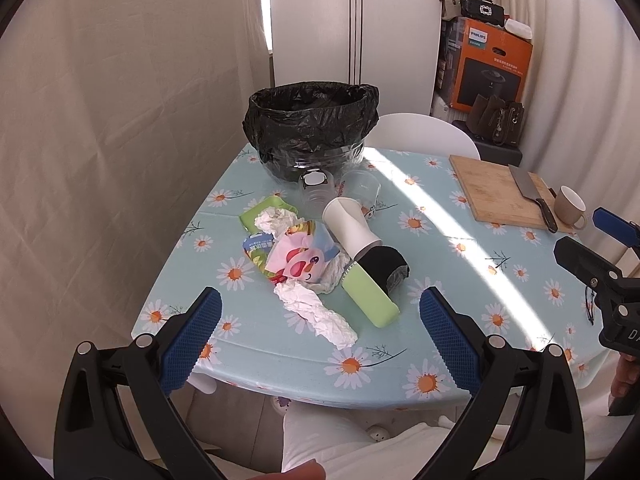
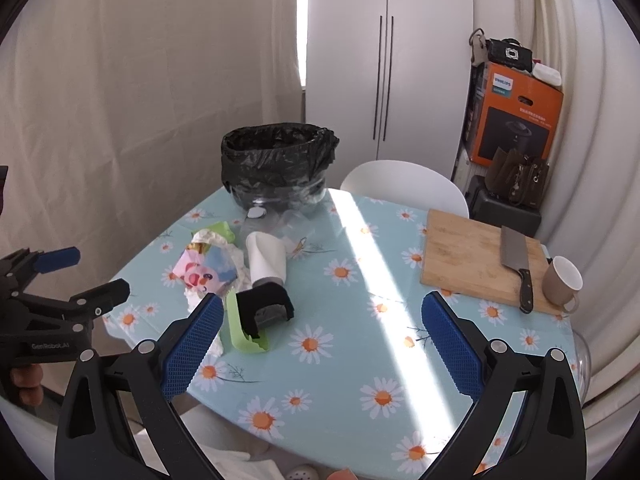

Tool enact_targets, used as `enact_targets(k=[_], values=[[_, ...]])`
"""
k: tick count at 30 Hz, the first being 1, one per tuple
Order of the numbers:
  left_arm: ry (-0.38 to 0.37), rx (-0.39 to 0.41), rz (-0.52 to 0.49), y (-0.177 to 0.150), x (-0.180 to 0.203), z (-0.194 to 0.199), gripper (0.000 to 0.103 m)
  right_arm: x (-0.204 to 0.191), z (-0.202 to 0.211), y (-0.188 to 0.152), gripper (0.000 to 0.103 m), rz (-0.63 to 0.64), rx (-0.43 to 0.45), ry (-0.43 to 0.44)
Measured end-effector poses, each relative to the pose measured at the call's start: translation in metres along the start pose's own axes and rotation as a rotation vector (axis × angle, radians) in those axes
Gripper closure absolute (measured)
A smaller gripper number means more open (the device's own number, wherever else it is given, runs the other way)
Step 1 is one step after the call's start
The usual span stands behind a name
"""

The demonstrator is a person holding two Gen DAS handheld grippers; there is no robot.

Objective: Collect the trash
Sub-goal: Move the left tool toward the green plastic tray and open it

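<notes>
A pile of trash lies on the daisy-print table: a crumpled white tissue, a colourful snack wrapper, a tipped white paper cup, a green pouch with a black wrapping, and clear plastic cups. Behind them stands a bin lined with a black bag. My left gripper hangs open just short of the tissue. My right gripper is open above the table, to the right of the pile. The bin also shows in the right wrist view.
A wooden cutting board with a cleaver and a beige mug sit at the table's right. A white chair stands behind. Boxes and bags are stacked in the far corner. Curtains hang on both sides.
</notes>
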State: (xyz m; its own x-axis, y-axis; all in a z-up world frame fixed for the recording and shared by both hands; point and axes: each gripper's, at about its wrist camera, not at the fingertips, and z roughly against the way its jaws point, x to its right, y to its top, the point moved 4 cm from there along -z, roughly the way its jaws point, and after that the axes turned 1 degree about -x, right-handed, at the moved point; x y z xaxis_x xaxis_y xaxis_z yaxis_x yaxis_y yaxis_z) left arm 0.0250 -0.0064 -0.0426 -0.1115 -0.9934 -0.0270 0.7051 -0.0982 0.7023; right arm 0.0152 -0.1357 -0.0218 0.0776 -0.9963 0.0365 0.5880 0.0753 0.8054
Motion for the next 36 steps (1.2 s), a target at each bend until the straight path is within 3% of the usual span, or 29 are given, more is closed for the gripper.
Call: enact_targets(k=[6, 15, 36], values=[[0.042, -0.013, -0.001, 0.002, -0.004, -0.018, 0.006, 0.012, -0.015, -0.003, 0.008, -0.005, -0.057, 0.011], [0.052, -0.141, 0.108, 0.005, -0.028, -0.059, 0.006, 0.022, -0.05, 0.013, 0.008, 0.01, -0.141, 0.016], [0.108, -0.255, 0.251, 0.035, -0.086, -0.135, 0.006, 0.01, -0.161, 0.06, 0.008, 0.036, -0.298, 0.184]])
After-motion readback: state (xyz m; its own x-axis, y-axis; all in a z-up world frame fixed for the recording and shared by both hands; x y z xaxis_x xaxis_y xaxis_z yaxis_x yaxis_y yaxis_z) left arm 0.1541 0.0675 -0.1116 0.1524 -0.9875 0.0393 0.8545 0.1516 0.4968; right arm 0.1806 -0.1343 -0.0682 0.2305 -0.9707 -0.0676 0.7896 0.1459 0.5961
